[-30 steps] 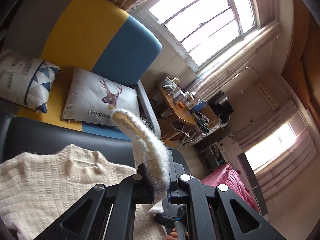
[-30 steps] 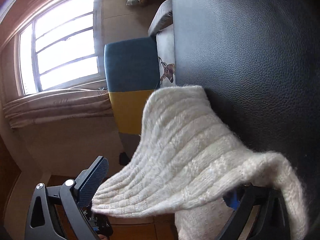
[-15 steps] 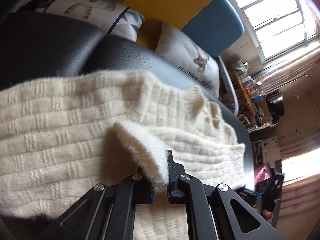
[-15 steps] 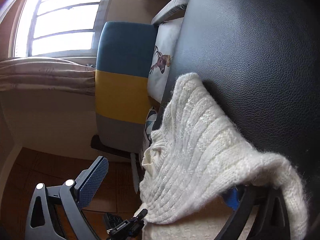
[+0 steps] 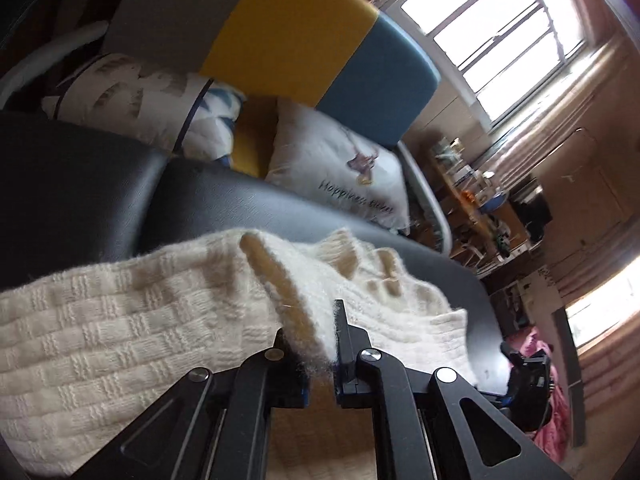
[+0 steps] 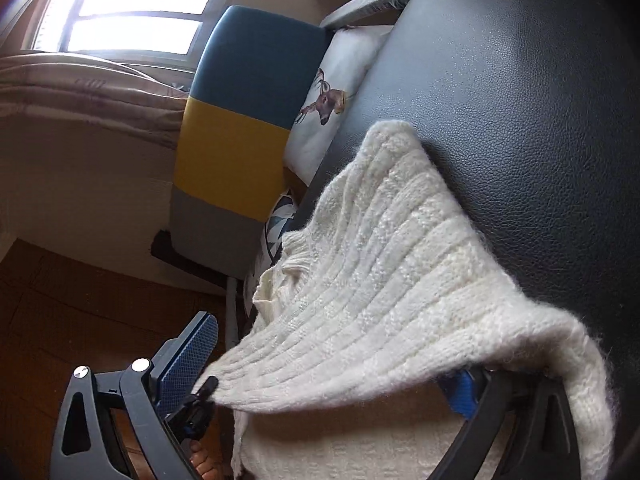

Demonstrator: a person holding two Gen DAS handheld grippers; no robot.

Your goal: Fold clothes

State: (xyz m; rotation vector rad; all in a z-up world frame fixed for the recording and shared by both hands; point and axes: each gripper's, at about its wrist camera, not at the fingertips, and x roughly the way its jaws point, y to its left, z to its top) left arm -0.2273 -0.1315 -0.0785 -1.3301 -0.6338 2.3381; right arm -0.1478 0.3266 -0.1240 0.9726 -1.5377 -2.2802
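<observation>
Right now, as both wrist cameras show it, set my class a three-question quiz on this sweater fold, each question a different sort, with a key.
1. True or false: the left gripper is shut on an edge of the cream sweater.
2. The sweater lies on: A) a wooden floor, B) a black padded surface, C) a pink blanket.
3. Fill in: the right gripper's jaws stand ____, with knit draped over one finger.

Key: 1 true; 2 B; 3 open.

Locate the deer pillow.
In the left wrist view, the deer pillow leans on the sofa's blue section, behind the black bench holding the sweater.
</observation>
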